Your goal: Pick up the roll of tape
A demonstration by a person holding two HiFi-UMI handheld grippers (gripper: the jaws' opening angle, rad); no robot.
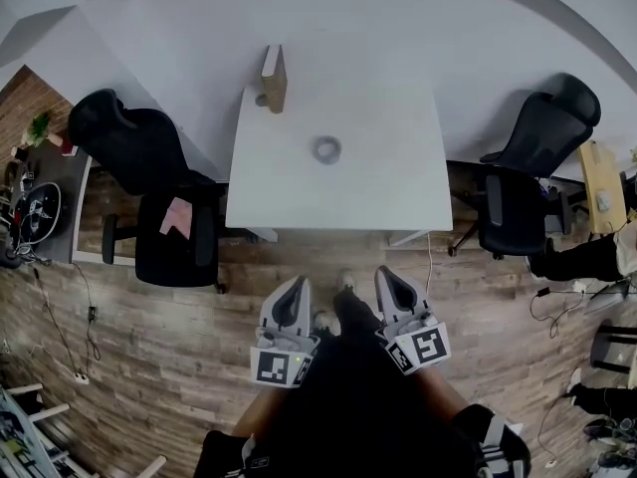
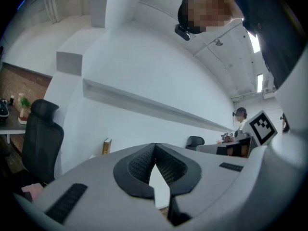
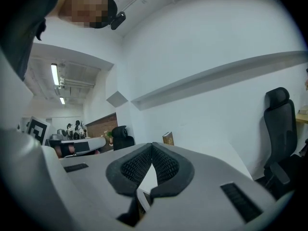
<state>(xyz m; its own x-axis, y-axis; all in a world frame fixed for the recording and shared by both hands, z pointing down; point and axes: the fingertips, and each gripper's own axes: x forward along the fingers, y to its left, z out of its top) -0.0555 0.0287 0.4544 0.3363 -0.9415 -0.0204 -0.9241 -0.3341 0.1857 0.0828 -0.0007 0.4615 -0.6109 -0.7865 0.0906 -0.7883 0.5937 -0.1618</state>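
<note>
The roll of tape [image 1: 326, 149], a small grey ring, lies flat near the middle of the white table [image 1: 398, 187]. Both grippers are held low over the wooden floor, well short of the table's front edge. My left gripper [image 1: 296, 287] and my right gripper [image 1: 387, 275] sit side by side, tips pointing at the table. Each has its jaws closed tip to tip with nothing between them, as the left gripper view [image 2: 155, 146] and the right gripper view [image 3: 152, 146] both show. Neither gripper view shows the tape.
A brown book [image 1: 273, 78] stands upright at the table's far left edge, also seen as the book [image 2: 106, 146] and the book [image 3: 168, 138]. Black office chairs stand left [image 1: 164, 207] and right [image 1: 528, 162] of the table. Cables [image 1: 85, 317] trail on the floor.
</note>
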